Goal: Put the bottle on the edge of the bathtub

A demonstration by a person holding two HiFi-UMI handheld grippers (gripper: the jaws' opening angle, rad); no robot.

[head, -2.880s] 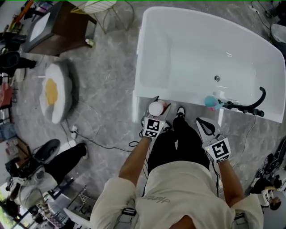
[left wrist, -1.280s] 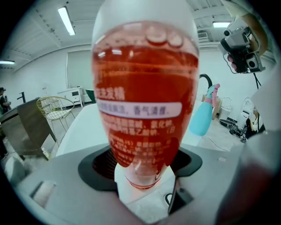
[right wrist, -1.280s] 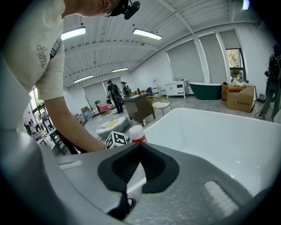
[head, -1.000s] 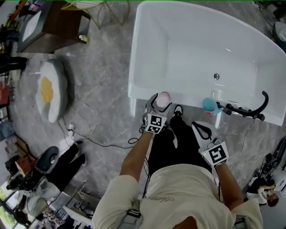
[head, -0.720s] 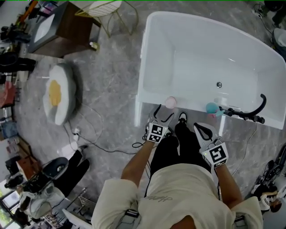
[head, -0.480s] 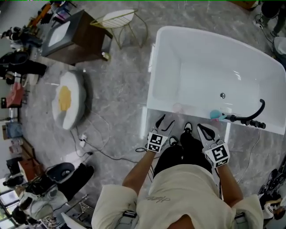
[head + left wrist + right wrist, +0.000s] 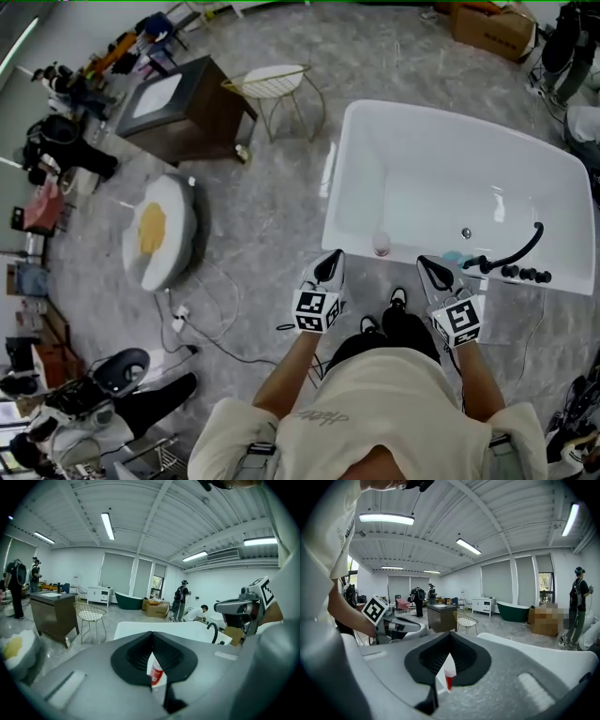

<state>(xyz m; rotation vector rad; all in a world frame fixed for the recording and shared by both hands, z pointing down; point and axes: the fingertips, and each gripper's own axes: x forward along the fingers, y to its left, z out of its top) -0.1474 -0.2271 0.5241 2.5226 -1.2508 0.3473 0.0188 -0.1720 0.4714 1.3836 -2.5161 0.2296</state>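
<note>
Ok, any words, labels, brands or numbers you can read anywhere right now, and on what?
No text can be read in any view.
Red label on the bottle: print too small to read.
Script on the shirt: too blurred to read.
On the cardboard box: nothing legible.

The head view looks steeply down from high above the person onto the grey marbled floor point(image 7: 253, 216) and the white rectangular bathtub point(image 7: 422, 178). The left gripper view and right gripper view sit low behind their own jaws, facing level across the room, close to the tub's rim. All three share the white-capped red bottle point(image 7: 381, 246), white wire chair point(image 7: 272, 82) and dark brown cabinet point(image 7: 187, 122).
</note>
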